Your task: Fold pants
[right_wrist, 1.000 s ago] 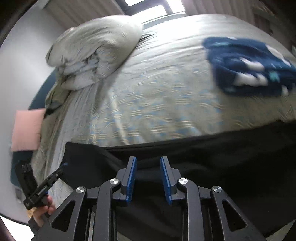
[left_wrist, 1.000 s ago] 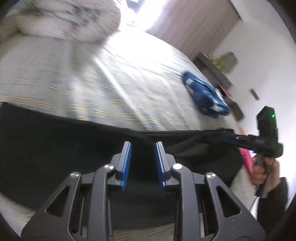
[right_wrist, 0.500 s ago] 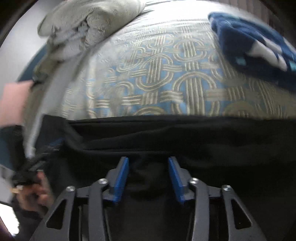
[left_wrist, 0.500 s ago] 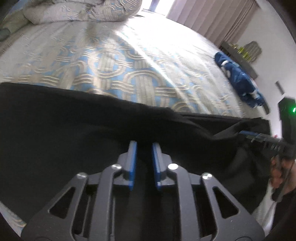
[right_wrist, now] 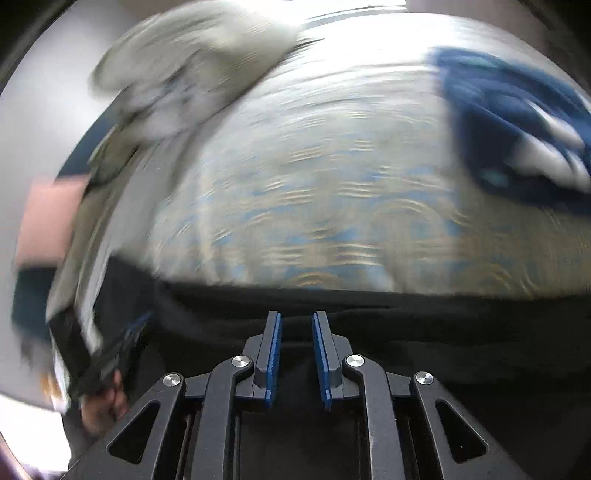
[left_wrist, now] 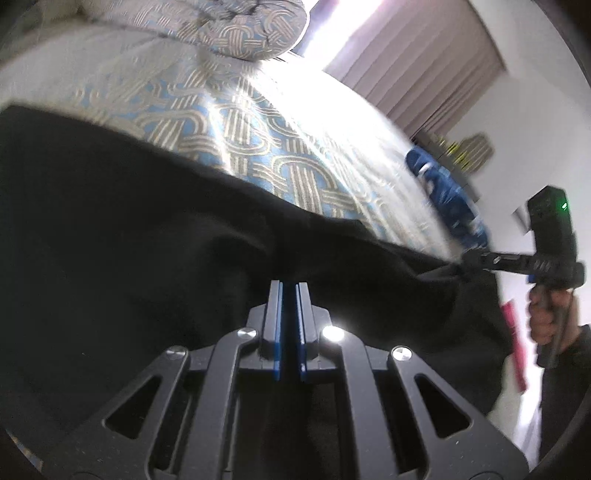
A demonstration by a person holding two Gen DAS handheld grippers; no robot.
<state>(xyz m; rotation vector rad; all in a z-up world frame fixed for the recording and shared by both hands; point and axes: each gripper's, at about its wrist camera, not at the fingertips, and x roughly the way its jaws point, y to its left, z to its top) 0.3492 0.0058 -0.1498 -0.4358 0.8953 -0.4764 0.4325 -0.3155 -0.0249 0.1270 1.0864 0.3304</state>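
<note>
The black pants (left_wrist: 129, 240) lie spread across the near edge of the bed, and also fill the lower part of the right wrist view (right_wrist: 424, 332). My left gripper (left_wrist: 289, 286) is shut on a fold of the black fabric, jaws almost touching. My right gripper (right_wrist: 295, 315) has its jaws narrowly apart with black cloth between them; it also shows at the right of the left wrist view (left_wrist: 469, 260), pinching the far end of the pants and pulling it taut. The right wrist view is blurred by motion.
The bed carries a blue and beige patterned cover (left_wrist: 258, 140). A rolled duvet (left_wrist: 229, 26) lies at the head. A folded blue and white garment (right_wrist: 517, 122) sits on the far side. Curtains (left_wrist: 424, 66) and a shelf stand beyond.
My left jaws closed from wide apart to almost touching on the pants. My right jaws widened, then narrowed on the cloth. Both grippers lifted and the fabric pulled taut.
</note>
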